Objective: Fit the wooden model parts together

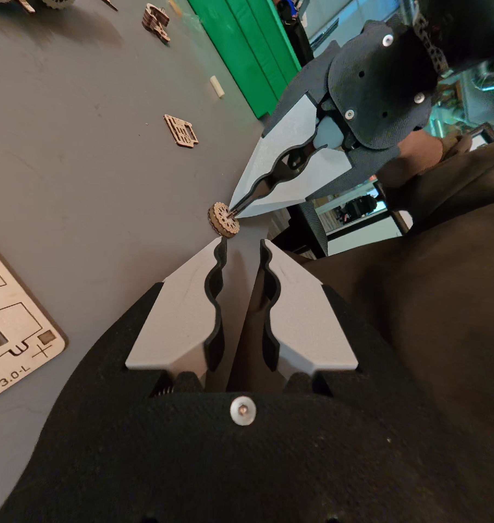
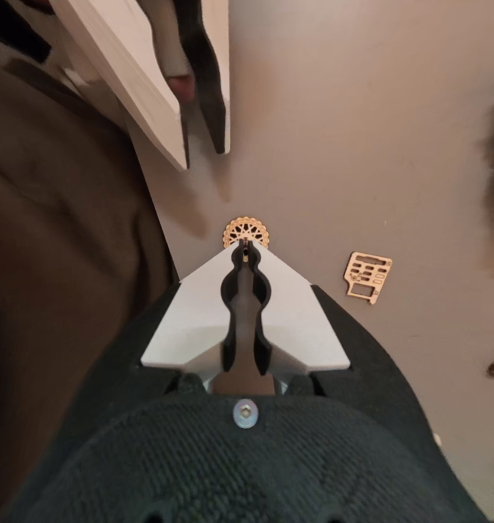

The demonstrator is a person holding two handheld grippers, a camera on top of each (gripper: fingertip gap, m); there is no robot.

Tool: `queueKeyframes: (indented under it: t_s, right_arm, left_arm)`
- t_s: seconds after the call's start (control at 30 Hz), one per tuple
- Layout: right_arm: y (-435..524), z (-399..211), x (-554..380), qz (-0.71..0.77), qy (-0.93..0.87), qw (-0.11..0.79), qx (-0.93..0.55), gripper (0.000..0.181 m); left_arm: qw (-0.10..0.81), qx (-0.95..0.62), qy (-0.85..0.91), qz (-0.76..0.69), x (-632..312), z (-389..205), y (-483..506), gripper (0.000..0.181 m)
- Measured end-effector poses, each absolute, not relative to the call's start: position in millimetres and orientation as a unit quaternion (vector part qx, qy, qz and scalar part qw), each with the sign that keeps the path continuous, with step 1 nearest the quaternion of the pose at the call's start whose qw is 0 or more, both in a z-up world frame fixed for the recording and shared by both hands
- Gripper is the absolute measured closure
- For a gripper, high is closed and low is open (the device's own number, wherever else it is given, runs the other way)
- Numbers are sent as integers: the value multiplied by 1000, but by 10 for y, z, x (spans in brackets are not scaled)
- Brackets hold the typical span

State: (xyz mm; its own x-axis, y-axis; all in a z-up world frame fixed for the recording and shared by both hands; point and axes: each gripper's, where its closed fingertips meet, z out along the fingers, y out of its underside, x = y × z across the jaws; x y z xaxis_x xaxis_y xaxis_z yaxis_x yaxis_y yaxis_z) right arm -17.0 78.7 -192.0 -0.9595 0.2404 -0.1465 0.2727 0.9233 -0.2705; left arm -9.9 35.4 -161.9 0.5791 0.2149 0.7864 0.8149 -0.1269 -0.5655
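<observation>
A small round pale wooden spoked wheel (image 1: 223, 218) is held by its thin axle peg, pinched between the closed tips of the right gripper (image 2: 245, 249), near the grey table's (image 1: 70, 184) edge. The left gripper (image 1: 243, 240) is empty, jaws parted, just beside the wheel. A flat slotted wooden panel (image 2: 369, 276) and other pieces lie unjoined, so most assembly is judged outstanding.

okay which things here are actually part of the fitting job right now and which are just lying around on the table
In use:
wheel, with a small peg at its hub
right gripper, shut on that peg
left gripper, open, close by the wheel

Lying about:
grid panel
cut-out sheet
layered part
white stub
</observation>
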Motion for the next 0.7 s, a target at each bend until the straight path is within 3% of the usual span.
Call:
queueKeyframes:
  t_s: [0.7]
  right_arm:
    - [825,-1618,-252,-324,909,116,235,180]
  left_arm:
    - [557,-693,-375,-263,-155,-1603,368,156]
